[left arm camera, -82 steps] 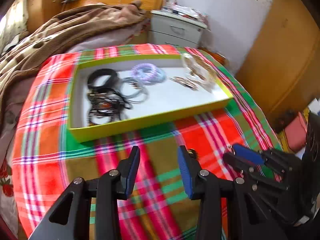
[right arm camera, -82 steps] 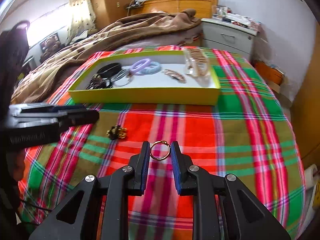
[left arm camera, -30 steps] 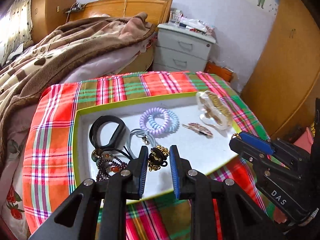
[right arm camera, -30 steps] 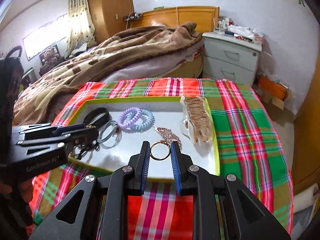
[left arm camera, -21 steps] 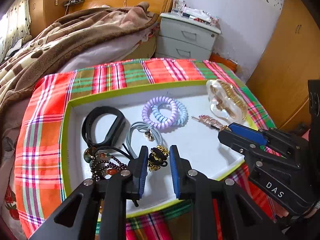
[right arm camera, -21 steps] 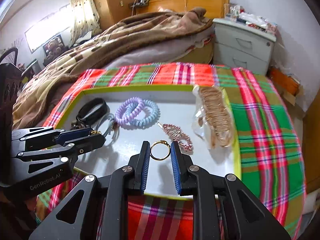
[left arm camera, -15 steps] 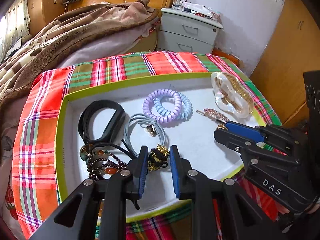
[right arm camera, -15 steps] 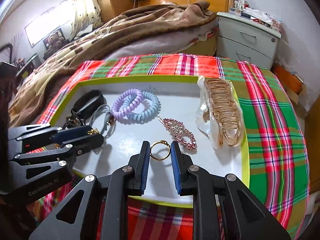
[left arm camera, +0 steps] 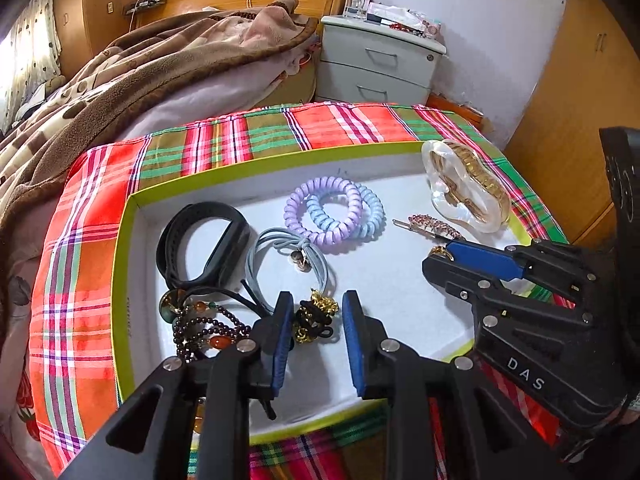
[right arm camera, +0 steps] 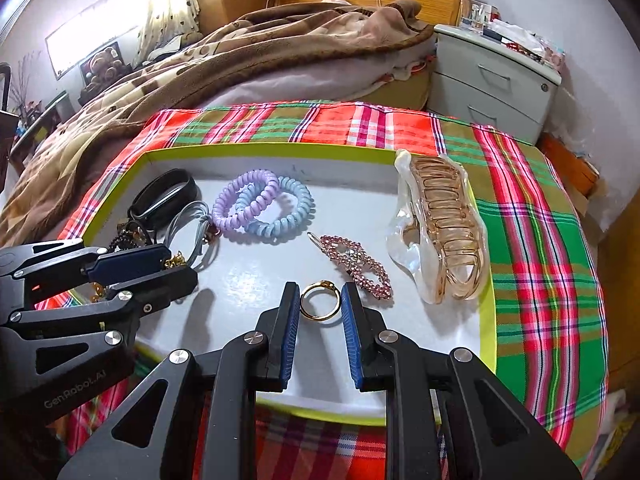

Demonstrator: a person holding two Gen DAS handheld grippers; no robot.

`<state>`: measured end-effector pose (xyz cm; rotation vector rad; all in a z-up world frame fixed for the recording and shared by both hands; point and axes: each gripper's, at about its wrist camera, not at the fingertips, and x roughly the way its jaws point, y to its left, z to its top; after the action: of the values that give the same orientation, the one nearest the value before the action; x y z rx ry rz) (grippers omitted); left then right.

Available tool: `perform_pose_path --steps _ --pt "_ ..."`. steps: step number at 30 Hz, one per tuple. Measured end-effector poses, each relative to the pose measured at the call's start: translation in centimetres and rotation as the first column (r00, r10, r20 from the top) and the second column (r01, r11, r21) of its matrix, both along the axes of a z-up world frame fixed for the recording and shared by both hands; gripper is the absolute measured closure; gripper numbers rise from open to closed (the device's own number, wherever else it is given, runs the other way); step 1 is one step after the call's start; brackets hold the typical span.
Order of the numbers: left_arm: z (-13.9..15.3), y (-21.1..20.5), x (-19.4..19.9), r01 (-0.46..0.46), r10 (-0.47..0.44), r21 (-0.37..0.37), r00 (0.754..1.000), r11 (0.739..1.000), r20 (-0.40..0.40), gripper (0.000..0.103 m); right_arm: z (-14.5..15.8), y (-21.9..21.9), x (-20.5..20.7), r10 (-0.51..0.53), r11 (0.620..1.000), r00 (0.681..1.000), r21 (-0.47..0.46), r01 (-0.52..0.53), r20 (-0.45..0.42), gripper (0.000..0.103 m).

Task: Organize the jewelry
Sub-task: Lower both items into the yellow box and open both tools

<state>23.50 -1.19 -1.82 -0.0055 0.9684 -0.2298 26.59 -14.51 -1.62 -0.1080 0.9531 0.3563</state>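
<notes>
Gold ring (right arm camera: 320, 306) and black-gold tie (left arm camera: 314, 318) over tray (right arm camera: 486, 320).

The cloth (left arm camera: 92, 216) on the bench has red, green and white checks. The tray (right arm camera: 486, 320) is white inside with a yellow-green rim. In it lie a purple curly hair tie (left arm camera: 320, 216), a light blue curly hair tie (left arm camera: 370, 212), a black band (left arm camera: 200, 248), a pink sparkly clip (right arm camera: 356, 260) and a gold ring (right arm camera: 320, 302). The blanket (left arm camera: 120, 80) is brown. The left gripper (left arm camera: 316, 344) and the right gripper (right arm camera: 320, 328) are black with blue pads.
</notes>
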Motion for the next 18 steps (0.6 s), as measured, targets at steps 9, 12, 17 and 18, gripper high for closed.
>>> perform_pose_path --steps 9,12,17,18 --pt "0.3 0.1 -0.3 0.002 -0.002 -0.008 1.000 1.000 -0.005 0.072 0.2 -0.1 -0.3 -0.004 1.000 1.000 0.012 0.004 0.011 0.072" --pt "0.6 0.2 -0.5 0.004 -0.004 -0.010 1.000 1.000 0.003 0.071 0.7 -0.3 -0.6 -0.012 0.999 1.000 0.030 0.011 0.023 0.072" --pt "1.3 0.4 -1.2 -0.008 0.008 -0.014 1.000 1.000 0.016 0.069 1.8 -0.4 -1.2 -0.026 0.999 0.998 0.044 0.024 0.052 0.071" --pt "1.5 0.5 -1.4 -0.014 0.014 -0.012 1.000 1.000 0.018 0.069 1.9 -0.4 -1.5 -0.032 0.999 0.998 0.045 0.029 0.058 0.071"
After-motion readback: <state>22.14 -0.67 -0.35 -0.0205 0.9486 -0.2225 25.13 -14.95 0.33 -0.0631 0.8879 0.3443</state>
